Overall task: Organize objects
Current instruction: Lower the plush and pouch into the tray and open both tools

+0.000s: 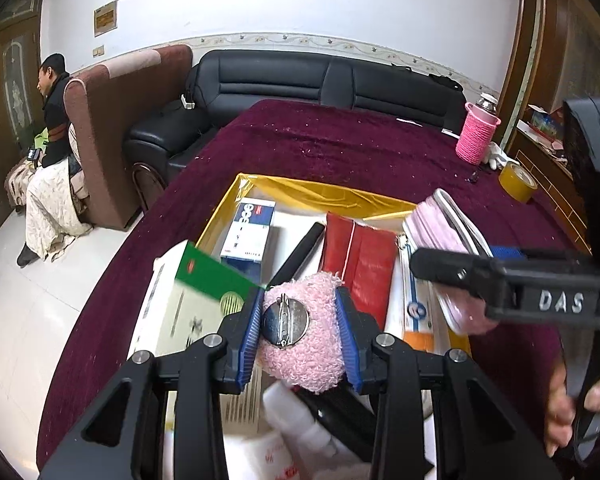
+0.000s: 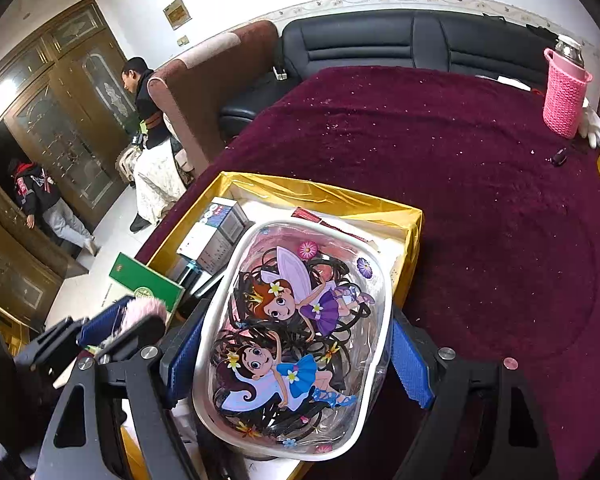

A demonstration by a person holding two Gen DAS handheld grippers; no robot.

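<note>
My left gripper [image 1: 302,332] is shut on a pink fluffy brooch [image 1: 316,356], whose round metal pin back faces the camera, and its blue pads press both sides. It hangs over the near end of a gold-lined box [image 1: 320,192]. My right gripper [image 2: 296,360] is shut on a clear pouch printed with cartoon fairies [image 2: 296,336], held above the box's [image 2: 404,216] right side. In the left wrist view that pouch [image 1: 440,224] shows edge-on in the right gripper [image 1: 460,248]. In the right wrist view the left gripper [image 2: 128,320] shows at lower left.
Inside the box lie a blue-and-white carton [image 1: 248,232], a black stick [image 1: 300,252], a red pouch [image 1: 360,256] and a green-and-white carton [image 1: 204,292]. On the maroon tablecloth [image 2: 480,200] stand a pink-sleeved flask [image 2: 564,92] and a tape roll [image 1: 518,182]. A sofa and seated people are beyond.
</note>
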